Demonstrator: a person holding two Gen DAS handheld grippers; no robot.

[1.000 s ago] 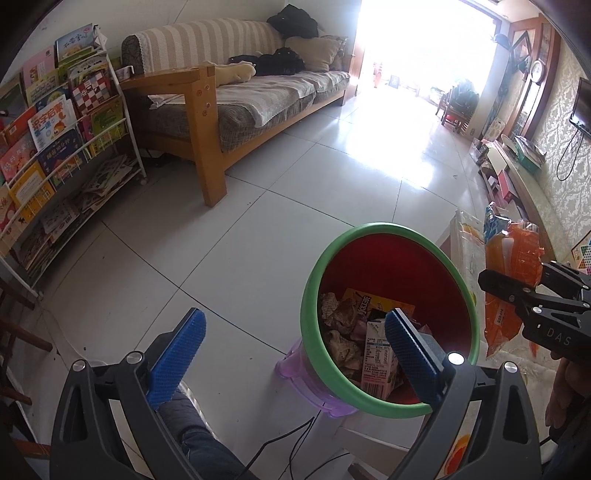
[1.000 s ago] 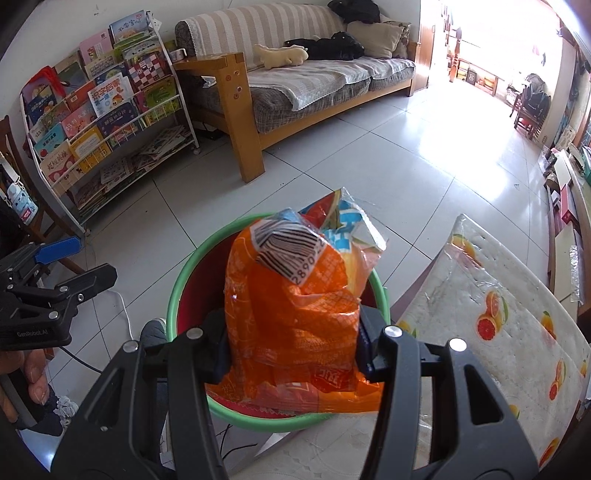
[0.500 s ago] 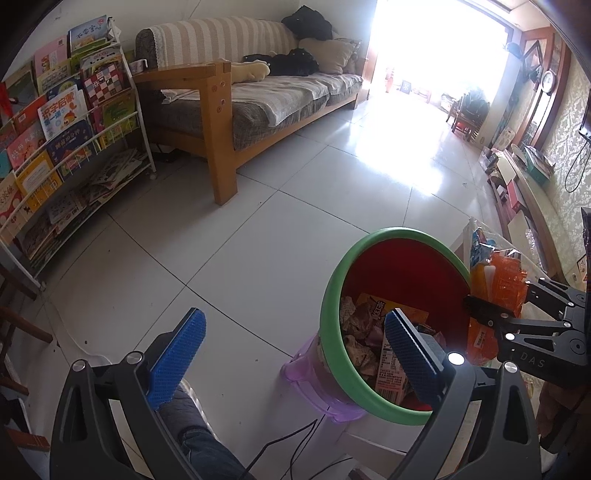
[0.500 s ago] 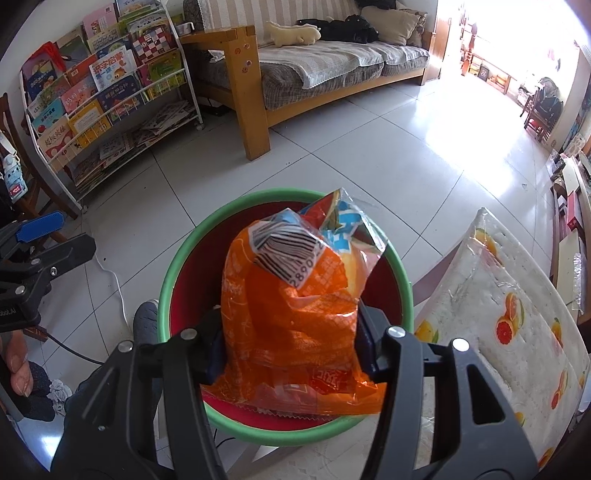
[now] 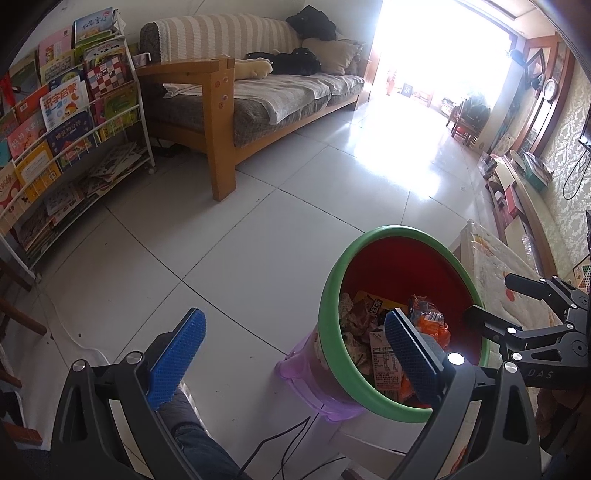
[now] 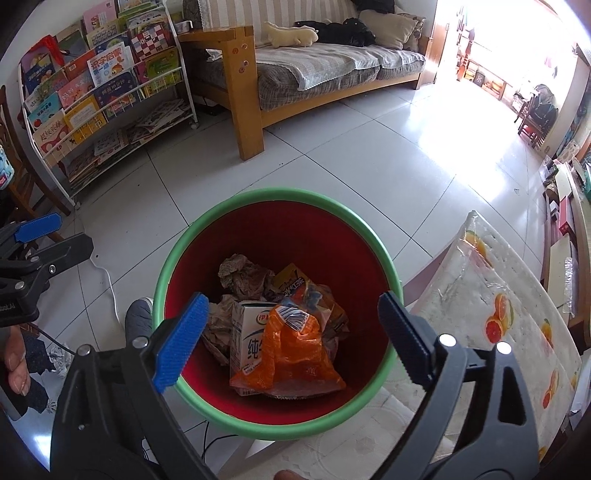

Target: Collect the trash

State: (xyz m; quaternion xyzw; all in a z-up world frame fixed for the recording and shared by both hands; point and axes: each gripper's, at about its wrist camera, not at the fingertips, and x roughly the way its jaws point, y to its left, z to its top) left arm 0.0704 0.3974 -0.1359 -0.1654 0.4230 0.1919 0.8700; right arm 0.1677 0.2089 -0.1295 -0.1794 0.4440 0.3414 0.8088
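Right claw point(image 6: 291, 339) hangs over the bin point(image 6: 207, 236) w/ its jaws opening wide; nothing sits between the blue pads point(image 6: 181, 339), and we see the orange snack bag point(image 6: 295, 354) lying below inside the bin, on top of the other trash. Beside the bag stands a white milk carton point(image 6: 247, 339), and behind it we see crumpled brown paper point(image 6: 240, 273) and a yellow wrapper point(image 6: 291, 280).

Left claw point(image 5: 291, 354) is also wide, holding nothing, and it stays to the left of the bin, above the floor; its right pad point(image 5: 406, 354) overlaps the bin's rim in the left view.

The bin is red inside w/ a green rim and stands on a purple plastic stool point(image 5: 306, 384). Just right of it is a table point(image 6: 517, 332) covered w/ a clear sheet over a cloth w/ orange-fruit print.

The floor point(image 6: 351, 147) is of big white glossy tiles, w/ strong glare from the bright doorway point(image 5: 436, 48) at the back. A wood-frame sofa point(image 6: 332, 62) w/ striped grey cushions stands along the far wall, carrying a plush toy point(image 6: 291, 33), dark clothes and a pillow. Left of the sofa we see a white wire rack point(image 6: 92, 96) full of children's books. A cable point(image 6: 107, 284) runs on the floor near the bin.
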